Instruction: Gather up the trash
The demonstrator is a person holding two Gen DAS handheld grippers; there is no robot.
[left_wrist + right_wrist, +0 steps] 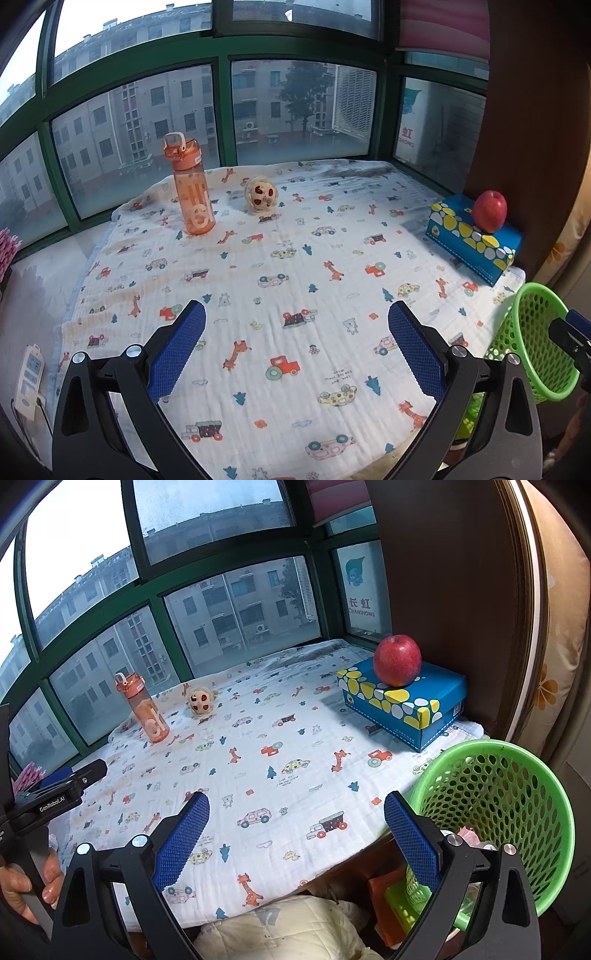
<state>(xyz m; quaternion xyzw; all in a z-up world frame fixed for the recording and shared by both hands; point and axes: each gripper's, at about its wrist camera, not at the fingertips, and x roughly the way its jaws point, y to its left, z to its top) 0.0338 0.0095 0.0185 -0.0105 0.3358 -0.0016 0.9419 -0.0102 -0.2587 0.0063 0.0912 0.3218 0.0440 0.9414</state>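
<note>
Green basket point(495, 812) contents, perhaps wrappers, mostly hidden behind right tool point(296, 840).

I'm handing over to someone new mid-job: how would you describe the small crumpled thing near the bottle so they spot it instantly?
Start at the green-framed window and drop to the far edge of the cartoon-print cloth. There an orange bottle stands upright; just to its right, apart from it, sits a small cream ball. It is the only rounded, pale lump there, marked with dark red blotches.
</note>
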